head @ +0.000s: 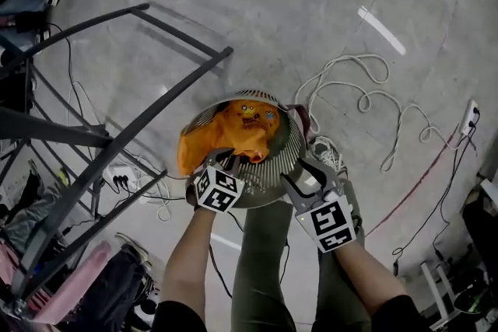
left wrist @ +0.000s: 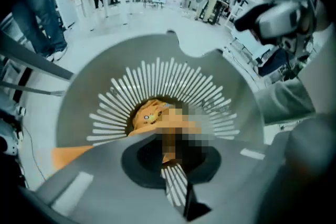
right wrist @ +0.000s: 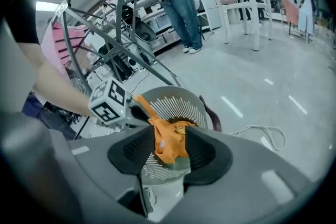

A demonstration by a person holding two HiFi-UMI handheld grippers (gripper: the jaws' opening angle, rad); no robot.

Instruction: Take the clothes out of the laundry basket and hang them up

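A round grey laundry basket (head: 274, 176) with slotted walls stands on the floor at my feet. An orange garment (head: 243, 126) with a cartoon print lies in it and spills over the left rim. My left gripper (head: 219, 161) is at that rim, shut on a fold of the orange garment (left wrist: 149, 115), as the right gripper view also shows (right wrist: 140, 106). My right gripper (head: 300, 176) hangs at the basket's right rim with its jaws apart. Between them, farther off, the garment (right wrist: 169, 140) and the basket wall (right wrist: 176, 99) are visible. Its pads press on nothing that I can see.
A dark metal drying rack (head: 117, 144) rises at the left, with pink and dark clothes (head: 78, 284) low on it. A white cable (head: 366, 97) loops on the floor behind the basket, and a power strip (head: 120, 176) lies at the left. A person in jeans (right wrist: 181, 8) stands beyond the rack.
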